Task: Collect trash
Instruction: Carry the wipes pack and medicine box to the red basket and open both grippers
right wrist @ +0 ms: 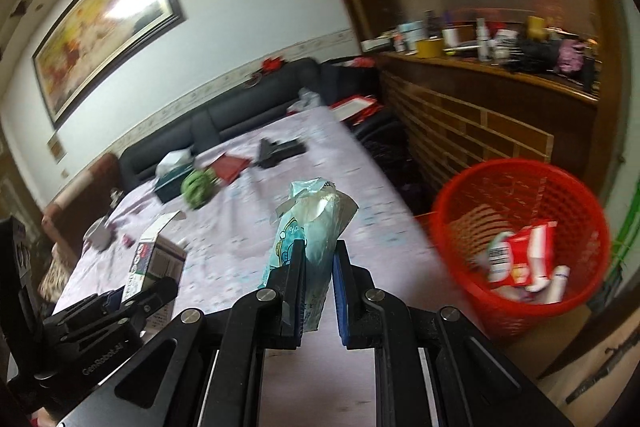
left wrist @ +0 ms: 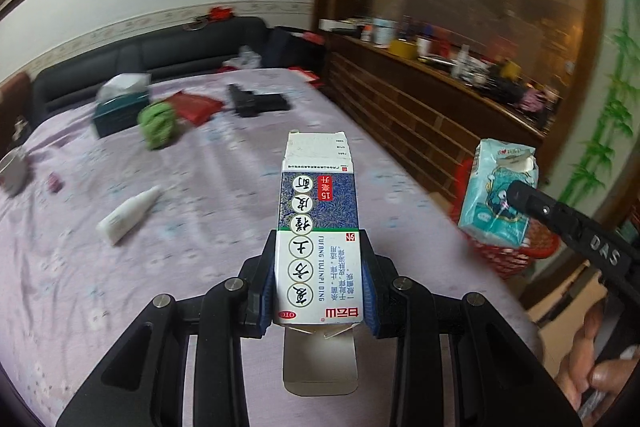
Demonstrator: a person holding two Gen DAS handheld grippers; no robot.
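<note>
My left gripper (left wrist: pixel 319 247) is shut on a white and blue medicine box (left wrist: pixel 319 227) and holds it above the table. It also shows in the right wrist view (right wrist: pixel 154 263). My right gripper (right wrist: pixel 318 251) is shut on a teal tissue packet (right wrist: pixel 308 227), seen in the left wrist view (left wrist: pixel 496 195) over the red basket's edge. The red mesh trash basket (right wrist: pixel 520 183) stands on the floor to the right of the table, with red and white wrappers (right wrist: pixel 524 259) inside. A white tube (left wrist: pixel 128 213) lies on the table at the left.
The table has a lilac cloth (left wrist: pixel 200 167). On it are a tissue box (left wrist: pixel 120 103), a crumpled green bag (left wrist: pixel 157 123), a red packet (left wrist: pixel 196 105) and a black object (left wrist: pixel 256 101). A dark sofa (left wrist: pixel 160 55) stands behind, a cluttered wooden cabinet (right wrist: pixel 480 99) at the right.
</note>
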